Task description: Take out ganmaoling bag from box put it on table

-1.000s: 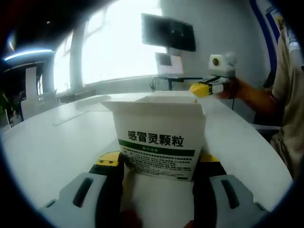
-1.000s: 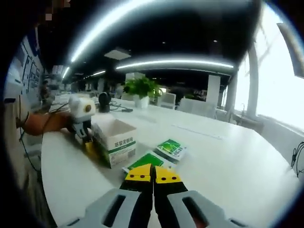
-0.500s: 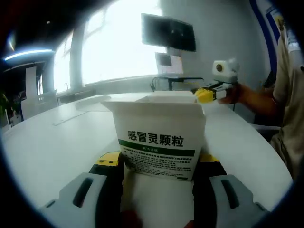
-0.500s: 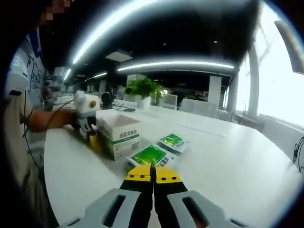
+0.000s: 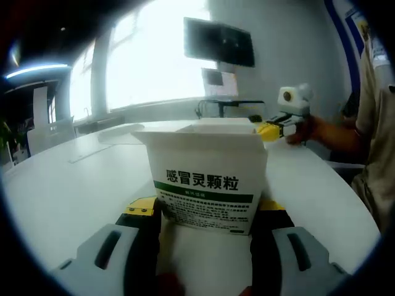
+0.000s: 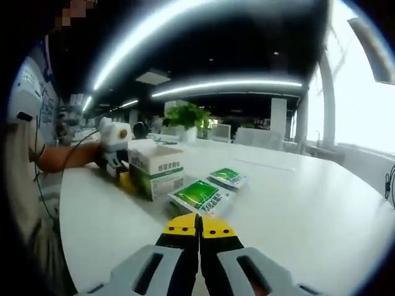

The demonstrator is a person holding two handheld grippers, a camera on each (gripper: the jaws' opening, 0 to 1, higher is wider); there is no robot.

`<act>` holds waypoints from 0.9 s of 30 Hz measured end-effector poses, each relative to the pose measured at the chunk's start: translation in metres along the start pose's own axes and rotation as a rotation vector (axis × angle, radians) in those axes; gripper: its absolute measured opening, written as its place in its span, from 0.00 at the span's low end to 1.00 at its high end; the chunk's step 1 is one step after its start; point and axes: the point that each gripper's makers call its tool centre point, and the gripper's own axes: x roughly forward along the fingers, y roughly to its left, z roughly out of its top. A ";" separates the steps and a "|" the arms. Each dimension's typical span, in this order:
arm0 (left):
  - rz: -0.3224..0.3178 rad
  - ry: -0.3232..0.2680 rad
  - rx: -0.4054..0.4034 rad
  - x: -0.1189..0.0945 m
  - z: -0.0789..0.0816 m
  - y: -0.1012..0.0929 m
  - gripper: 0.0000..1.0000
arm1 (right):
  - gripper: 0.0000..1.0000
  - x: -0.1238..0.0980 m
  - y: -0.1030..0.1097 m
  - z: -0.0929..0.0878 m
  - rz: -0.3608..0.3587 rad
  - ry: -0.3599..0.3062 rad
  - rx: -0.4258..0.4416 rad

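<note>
Left gripper [image 5: 203, 225] jaws clamping box [image 5: 207, 179] between them. Right gripper [image 6: 199, 227] jaws closed, holding nothing; green bags [image 6: 200, 195], perhaps two, lying ahead.

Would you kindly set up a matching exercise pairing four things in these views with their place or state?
Things:
1. box
2. green bags
3. right gripper
4. potted plant

States:
A. shut, holding nothing
B. lying flat on the table beside the box
C. open-topped, held between the left gripper's fingers
D. far back on the table

Pairs: 1-C, 2-B, 3-A, 4-D
</note>
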 end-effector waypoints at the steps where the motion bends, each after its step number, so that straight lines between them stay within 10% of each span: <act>1: 0.000 0.000 0.000 0.000 0.000 0.000 0.49 | 0.00 0.000 0.001 0.000 0.001 -0.002 -0.004; 27: 0.001 0.001 -0.001 0.000 0.000 0.000 0.49 | 0.00 0.000 0.005 -0.002 0.015 -0.016 -0.043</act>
